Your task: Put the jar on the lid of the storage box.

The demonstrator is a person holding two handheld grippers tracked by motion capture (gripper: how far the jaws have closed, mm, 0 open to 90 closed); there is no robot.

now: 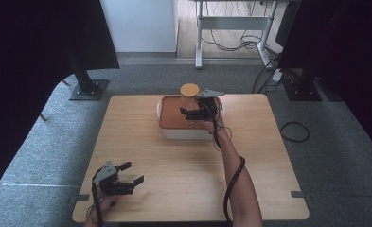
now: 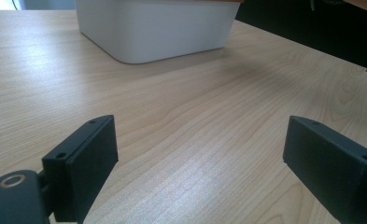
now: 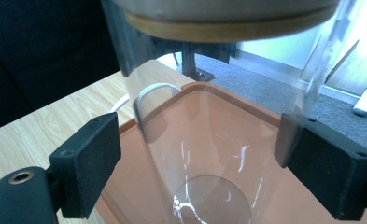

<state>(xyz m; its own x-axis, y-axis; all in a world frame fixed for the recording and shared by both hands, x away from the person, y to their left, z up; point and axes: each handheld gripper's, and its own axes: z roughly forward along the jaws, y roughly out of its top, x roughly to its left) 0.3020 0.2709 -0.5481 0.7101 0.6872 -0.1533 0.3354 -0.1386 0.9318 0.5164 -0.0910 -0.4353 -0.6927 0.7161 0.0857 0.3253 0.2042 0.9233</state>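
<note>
Jar: a clear glass jar [image 3: 209, 140] with a wooden lid [image 1: 190, 89] stands upright between the jaws of my right tongs [image 1: 193, 113]; its long axis runs straight up, lid on top, round base down.
Jar's place: on the orange lid [image 3: 204, 112] of the white box [image 1: 186, 133], towards that lid's far side in the high view.
Right tongs: jaws apart, one on each side of the jar; the left pad stands clear of the glass, the right pad is right at the wall, and I cannot tell if it touches. No grip on the jar.
Box: under my right tongs, long side across the tabletop [image 1: 183, 165], just beyond its middle.
Left tongs [image 1: 131, 175]: jaws wide with only bare wood between them, low over the near left corner of the tabletop, well apart from the box and jar, pointing towards the box's white wall [image 2: 158, 32].
</note>
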